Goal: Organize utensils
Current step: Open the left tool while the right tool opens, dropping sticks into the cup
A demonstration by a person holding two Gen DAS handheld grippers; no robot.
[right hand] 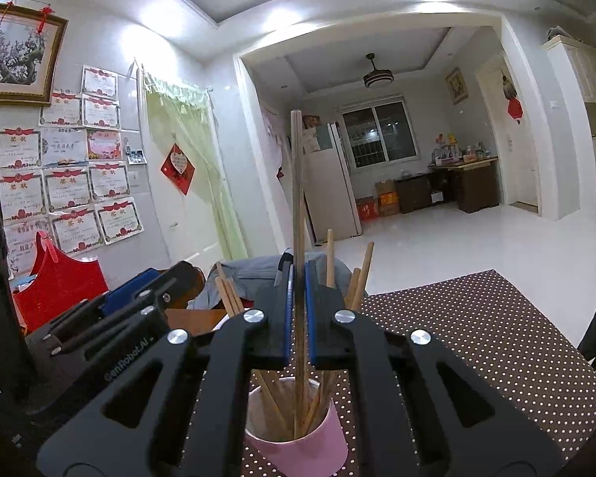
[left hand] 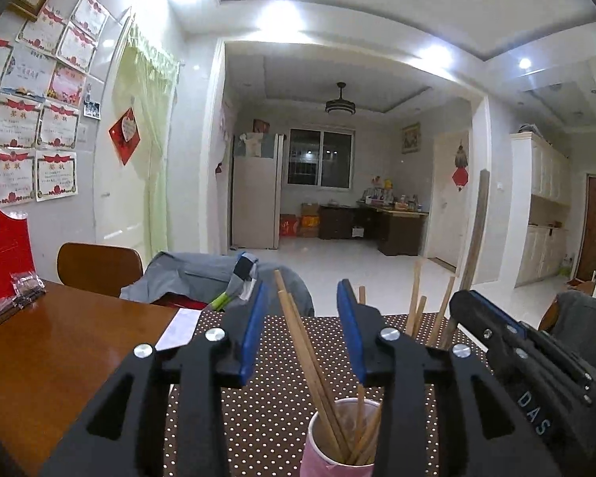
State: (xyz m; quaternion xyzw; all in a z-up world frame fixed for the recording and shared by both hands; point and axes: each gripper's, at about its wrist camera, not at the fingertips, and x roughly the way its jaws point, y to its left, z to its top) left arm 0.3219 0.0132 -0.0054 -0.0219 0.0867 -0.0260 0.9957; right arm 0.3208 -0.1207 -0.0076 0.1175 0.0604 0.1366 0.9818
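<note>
Two claws hovered over the cup (right hand: 298, 433). Right claw (right hand: 298, 310) was clamped on one upright chopstick (right hand: 297, 198), its lower end already inside the cup below, likely being lowered in with the others. Left claw (left hand: 302, 334) stood half open, gripping nothing; leaning chopsticks (left hand: 298, 338) rose between its pads. Pale wooden sticks fanned outward. Beneath lay the dotted surface (right hand: 476, 338).
</note>
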